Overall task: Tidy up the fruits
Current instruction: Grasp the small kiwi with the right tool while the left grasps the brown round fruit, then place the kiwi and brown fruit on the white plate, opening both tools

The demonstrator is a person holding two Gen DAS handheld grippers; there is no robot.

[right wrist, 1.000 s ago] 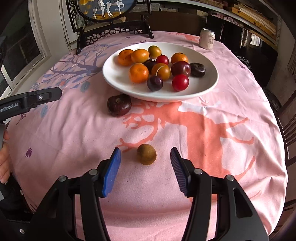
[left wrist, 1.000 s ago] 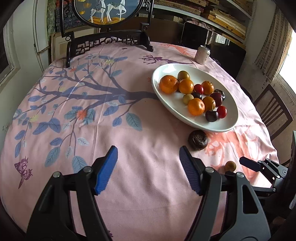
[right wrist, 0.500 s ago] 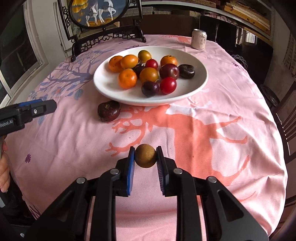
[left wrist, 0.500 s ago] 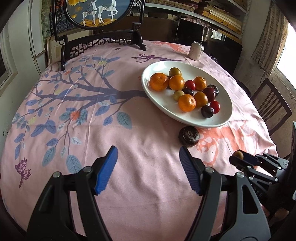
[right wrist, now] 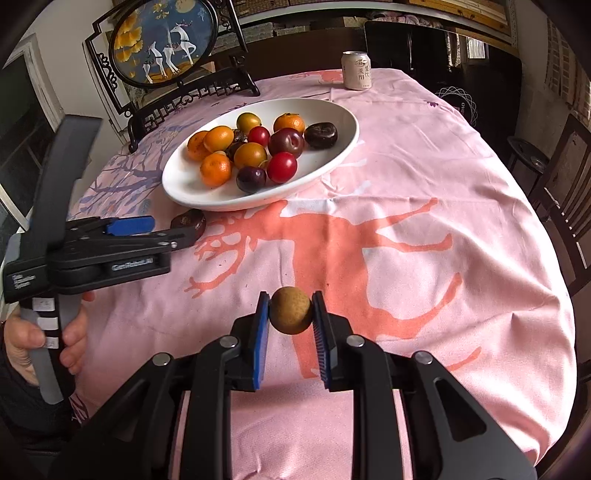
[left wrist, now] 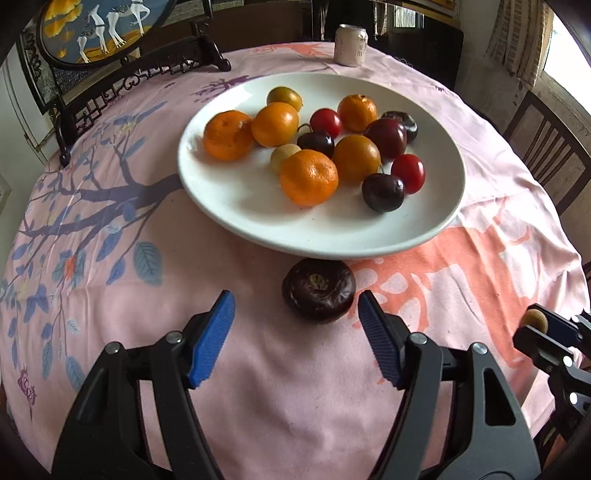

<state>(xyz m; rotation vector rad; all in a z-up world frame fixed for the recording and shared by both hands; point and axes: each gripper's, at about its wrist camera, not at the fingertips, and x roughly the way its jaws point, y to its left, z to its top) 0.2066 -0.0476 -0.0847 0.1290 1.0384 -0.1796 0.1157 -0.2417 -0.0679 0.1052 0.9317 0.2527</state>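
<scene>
A white plate (left wrist: pixel 236 206) (right wrist: pixel 177 184) on the pink cloth holds several oranges, plums and cherries. In front of its near rim lies a dark brown, wrinkled round fruit (left wrist: pixel 318 290) (right wrist: pixel 189 221). My left gripper (left wrist: pixel 295 317) (right wrist: pixel 159 227) is open just short of it, its blue pads level with the fruit's near side and not touching. My right gripper (right wrist: pixel 290 314) (left wrist: pixel 535 323) is shut on a small tan round fruit (right wrist: pixel 290 310) (left wrist: pixel 535 320), held above the cloth to the right of the plate.
A drink can (left wrist: pixel 351 44) (right wrist: pixel 356 70) stands at the table's far edge. A dark carved stand with a round painted screen (left wrist: pixel 99 33) (right wrist: pixel 162 44) sits at the far left. Wooden chairs (left wrist: pixel 546 147) flank the table on the right. A hand (right wrist: pixel 29 339) grips the left tool.
The right gripper closed on the small tan fruit and lifted it off the cloth. The left gripper moved forward and down toward the dark fruit by the plate, staying open.
</scene>
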